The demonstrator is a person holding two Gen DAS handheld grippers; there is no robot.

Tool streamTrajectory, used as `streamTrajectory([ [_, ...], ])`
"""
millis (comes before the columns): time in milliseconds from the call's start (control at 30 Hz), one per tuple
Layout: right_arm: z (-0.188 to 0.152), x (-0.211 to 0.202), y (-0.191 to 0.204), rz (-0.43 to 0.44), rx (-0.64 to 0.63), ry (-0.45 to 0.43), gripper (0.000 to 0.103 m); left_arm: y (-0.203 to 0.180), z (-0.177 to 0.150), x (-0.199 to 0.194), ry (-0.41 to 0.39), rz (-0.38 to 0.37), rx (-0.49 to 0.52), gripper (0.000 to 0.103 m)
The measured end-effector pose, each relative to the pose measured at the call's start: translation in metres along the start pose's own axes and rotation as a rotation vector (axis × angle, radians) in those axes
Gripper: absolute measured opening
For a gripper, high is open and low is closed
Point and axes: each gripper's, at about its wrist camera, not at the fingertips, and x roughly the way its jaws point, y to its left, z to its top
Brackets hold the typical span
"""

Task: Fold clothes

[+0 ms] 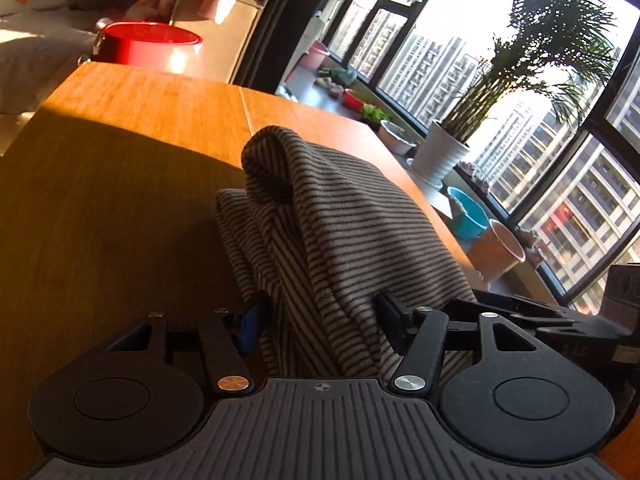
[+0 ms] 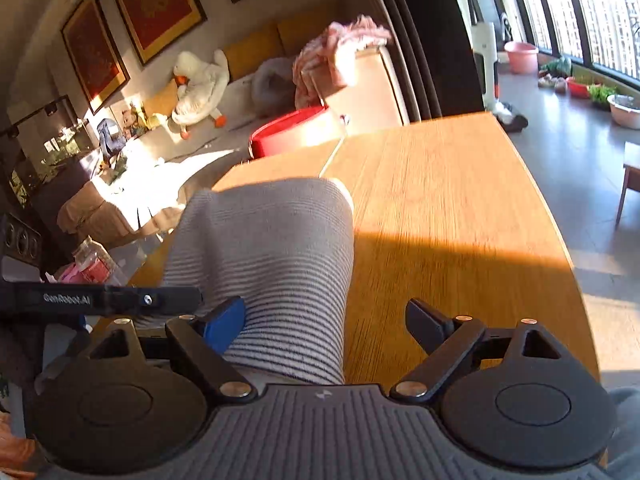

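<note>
The wooden bench is the landmark here, half in sun and half in shadow. On it, toward its near edge, lies the striped garment, bunched and partly doubled over, with a raised loop of cloth at its far end. Its long axis runs away from both cameras, toward the bench's far edge, where a red tub stands just beyond.

The left tool has its fingers set wide on either side of a thick fold of the garment; whether they press the cloth I cannot tell. The right tool is spread wide, gripping nothing: the cloth lies against its blue-tipped finger, while the other finger stands over bare bench.

Judging by this, the left tool is the better placed for the next fold. The garment's near hem is hidden beneath both tool bodies, and its sleeves or collar cannot be made out.
</note>
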Motion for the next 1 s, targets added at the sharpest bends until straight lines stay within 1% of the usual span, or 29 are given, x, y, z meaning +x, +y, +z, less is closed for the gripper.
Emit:
streamTrajectory([
  [33, -0.001, 0.009, 0.000, 0.011, -0.007, 0.016, 0.080, 0.001, -0.001, 0.001, -0.002, 0.001, 0.002, 0.063],
  [100, 0.003, 0.020, 0.006, 0.047, -0.018, 0.019, 0.065, 0.004, -0.002, 0.003, -0.010, 0.003, 0.000, 0.063],
  [133, 0.006, 0.026, 0.010, 0.056, -0.025, 0.019, 0.064, 0.006, 0.000, 0.004, -0.017, 0.010, -0.005, 0.063],
  [233, 0.015, 0.045, 0.017, 0.054, -0.064, 0.012, 0.064, 0.020, 0.009, 0.009, -0.036, 0.024, -0.038, 0.063],
  [367, 0.034, 0.074, 0.017, 0.066, -0.079, 0.006, 0.064, 0.046, 0.031, 0.021, -0.059, 0.038, -0.098, 0.065],
  [533, 0.060, 0.112, 0.017, 0.059, -0.103, -0.016, 0.064, 0.070, 0.061, 0.036, -0.124, 0.102, -0.115, 0.067],
  [567, 0.065, 0.119, 0.017, 0.058, -0.108, -0.021, 0.066, 0.075, 0.066, 0.039, -0.132, 0.110, -0.126, 0.067],
  [600, 0.070, 0.127, 0.016, 0.056, -0.112, -0.025, 0.068, 0.078, 0.070, 0.042, -0.137, 0.114, -0.136, 0.067],
  [633, 0.076, 0.134, 0.016, 0.055, -0.117, -0.029, 0.069, 0.081, 0.074, 0.044, -0.141, 0.118, -0.144, 0.067],
  [800, 0.101, 0.171, 0.016, 0.048, -0.141, -0.052, 0.069, 0.086, 0.094, 0.061, -0.155, 0.137, -0.127, 0.067],
  [1000, 0.107, 0.176, 0.014, 0.012, -0.144, -0.069, 0.069, 0.091, 0.106, 0.075, -0.161, 0.129, -0.124, 0.068],
])
